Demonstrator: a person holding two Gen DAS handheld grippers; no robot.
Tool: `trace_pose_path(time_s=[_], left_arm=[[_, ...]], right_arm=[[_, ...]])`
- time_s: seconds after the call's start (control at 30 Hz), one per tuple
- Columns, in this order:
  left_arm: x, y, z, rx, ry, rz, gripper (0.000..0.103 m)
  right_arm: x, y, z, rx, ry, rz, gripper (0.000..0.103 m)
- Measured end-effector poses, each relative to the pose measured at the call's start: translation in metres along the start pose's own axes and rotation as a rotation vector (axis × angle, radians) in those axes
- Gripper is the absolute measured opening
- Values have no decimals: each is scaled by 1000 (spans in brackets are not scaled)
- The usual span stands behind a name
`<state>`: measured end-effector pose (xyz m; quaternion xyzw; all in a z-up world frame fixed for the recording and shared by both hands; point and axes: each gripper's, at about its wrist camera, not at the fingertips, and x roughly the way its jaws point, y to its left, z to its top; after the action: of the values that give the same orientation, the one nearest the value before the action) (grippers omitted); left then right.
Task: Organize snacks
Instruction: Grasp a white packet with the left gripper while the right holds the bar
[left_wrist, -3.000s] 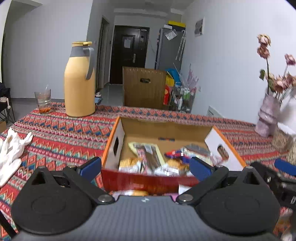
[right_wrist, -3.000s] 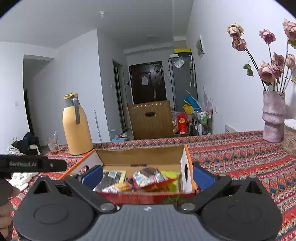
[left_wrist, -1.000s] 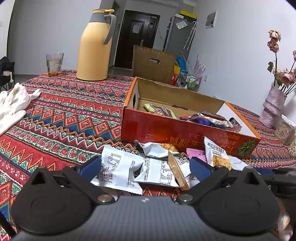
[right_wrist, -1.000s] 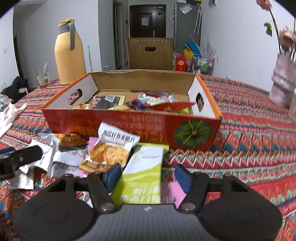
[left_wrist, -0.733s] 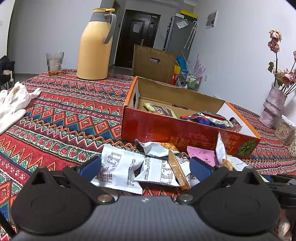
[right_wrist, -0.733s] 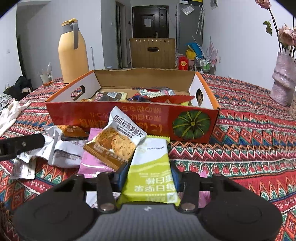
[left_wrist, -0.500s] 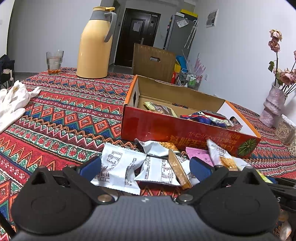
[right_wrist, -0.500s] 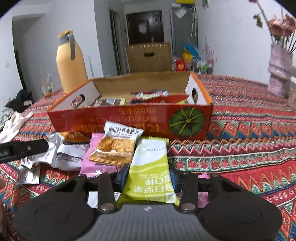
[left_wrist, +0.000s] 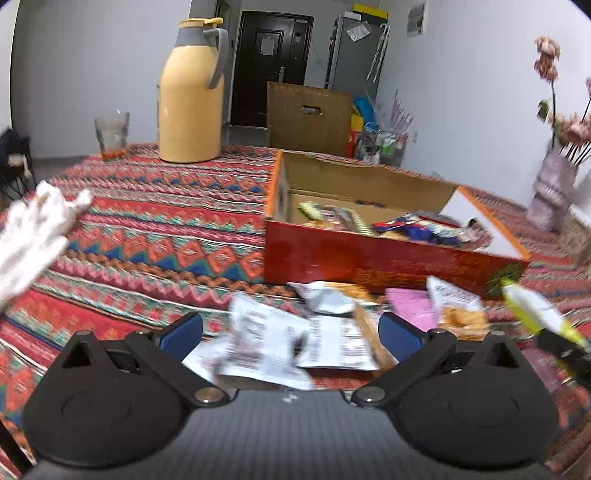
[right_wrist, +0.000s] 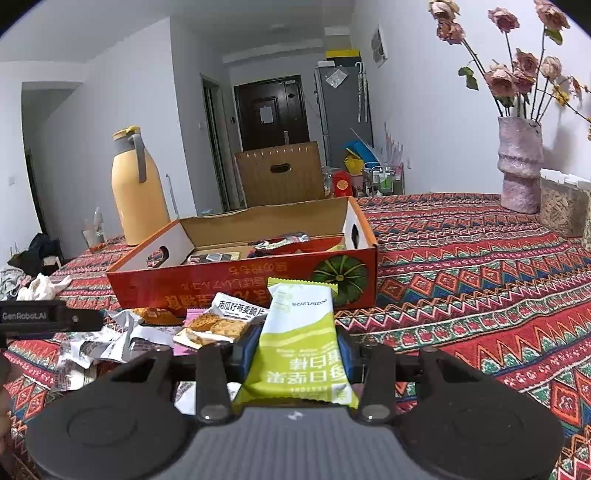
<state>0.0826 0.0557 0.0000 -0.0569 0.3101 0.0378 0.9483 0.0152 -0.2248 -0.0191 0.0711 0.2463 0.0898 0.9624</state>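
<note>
My right gripper (right_wrist: 297, 345) is shut on a green and white snack packet (right_wrist: 300, 339) and holds it off the table, in front of the red cardboard box (right_wrist: 258, 284). The box (left_wrist: 369, 258) lies open and holds several wrapped snacks. In front of it lie loose packets: a white oat-crisp packet (right_wrist: 225, 319), a pink one (left_wrist: 410, 304) and crumpled white wrappers (left_wrist: 273, 332). My left gripper (left_wrist: 291, 332) is open just above the white wrappers, with nothing gripped. The green packet (left_wrist: 535, 310) shows at the right edge of the left wrist view.
A yellow thermos (left_wrist: 192, 96) and a glass (left_wrist: 110, 134) stand at the far side of the patterned tablecloth (left_wrist: 147, 229). White gloves (left_wrist: 33, 229) lie at the left. A vase of dried flowers (right_wrist: 519, 170) and a wicker container (right_wrist: 561, 210) stand at the right.
My right gripper closed on the green packet and lifted it, tilting the view up. The oat-crisp packet shifted as the green one came away. The left gripper barely moved.
</note>
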Motion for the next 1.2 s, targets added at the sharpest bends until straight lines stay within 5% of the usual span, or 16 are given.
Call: trace_pose_path(time_s=[0.33, 0.53, 0.83, 1.2], left_arm=[[19, 14, -10, 109, 145, 62, 103], [26, 12, -22, 71, 205, 88, 103], [29, 7, -21, 20, 212, 116, 103], [22, 1, 1, 126, 120, 173, 102]], right_arm=[[-9, -11, -9, 34, -15, 13, 41], [-10, -13, -12, 46, -15, 19, 41], [-13, -14, -17, 52, -13, 33, 41], [-15, -19, -19, 67, -15, 33, 41]])
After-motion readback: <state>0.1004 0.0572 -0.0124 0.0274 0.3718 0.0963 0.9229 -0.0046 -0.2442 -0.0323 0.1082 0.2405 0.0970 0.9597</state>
